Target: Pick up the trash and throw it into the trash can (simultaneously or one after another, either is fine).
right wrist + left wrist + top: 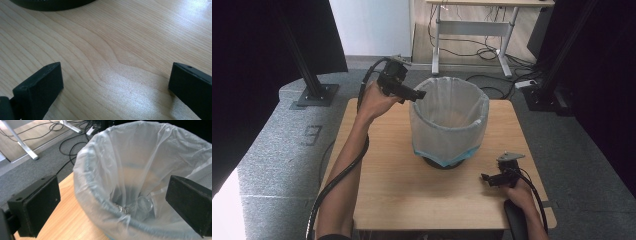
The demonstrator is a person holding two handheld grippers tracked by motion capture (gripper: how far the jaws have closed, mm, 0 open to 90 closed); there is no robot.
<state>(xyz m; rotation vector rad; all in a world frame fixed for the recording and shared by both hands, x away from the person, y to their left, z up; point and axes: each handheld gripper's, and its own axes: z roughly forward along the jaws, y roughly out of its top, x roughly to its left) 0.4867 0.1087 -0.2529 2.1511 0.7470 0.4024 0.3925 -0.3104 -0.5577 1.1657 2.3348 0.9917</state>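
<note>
A round bin [449, 122] lined with a thin white plastic bag stands on the wooden table [387, 185], toward its back middle. My left gripper [418, 94] is held up at the bin's left rim, open, with nothing between its jaws. In the left gripper view the bin's lined rim [100, 202] runs between the jaws, and a clear plastic cup [143, 207] lies at the bottom beside some crumpled shiny scrap [122, 208]. My right gripper [488, 179] rests low on the table at the front right, open and empty, over bare wood [112, 62].
The bin's dark base [50, 3] shows at the top edge of the right gripper view. Behind the table stand a desk frame [472, 35], floor cables [482, 50] and black stands [314, 87] on grey carpet. A black arm rest [516, 220] sits at the table's front right edge.
</note>
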